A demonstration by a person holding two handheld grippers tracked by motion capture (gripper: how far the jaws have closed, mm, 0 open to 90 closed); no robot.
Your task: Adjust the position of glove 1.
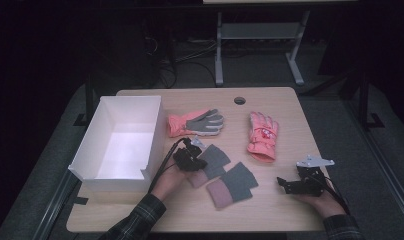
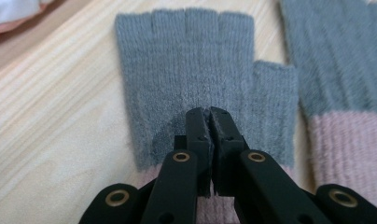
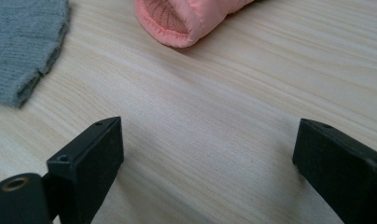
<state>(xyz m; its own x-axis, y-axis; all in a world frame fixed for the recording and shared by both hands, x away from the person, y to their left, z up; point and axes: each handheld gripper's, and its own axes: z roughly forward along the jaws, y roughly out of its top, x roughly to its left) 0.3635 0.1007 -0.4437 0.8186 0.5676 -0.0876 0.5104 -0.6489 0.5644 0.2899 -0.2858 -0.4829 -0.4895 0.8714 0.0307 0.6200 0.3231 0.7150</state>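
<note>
Two grey fingerless gloves with pink cuffs lie near the middle of the table. My left gripper (image 1: 202, 162) (image 2: 210, 112) is on the left one (image 1: 217, 156) (image 2: 200, 60), its jaws shut and pinching a small fold of the grey knit just above the cuff. The second fingerless glove (image 1: 236, 184) (image 2: 345, 70) (image 3: 23, 46) lies flat beside it to the right. My right gripper (image 1: 281, 183) (image 3: 207, 144) rests low over bare wood at the front right, jaws wide open with nothing between them.
A white open box (image 1: 90, 150) stands at the table's left. A pink glove with a grey palm (image 1: 197, 122) lies behind the left gripper. A pink padded ski glove (image 1: 262, 135) (image 3: 186, 18) lies ahead of the right gripper. A cable hole (image 1: 239, 100) is near the far edge.
</note>
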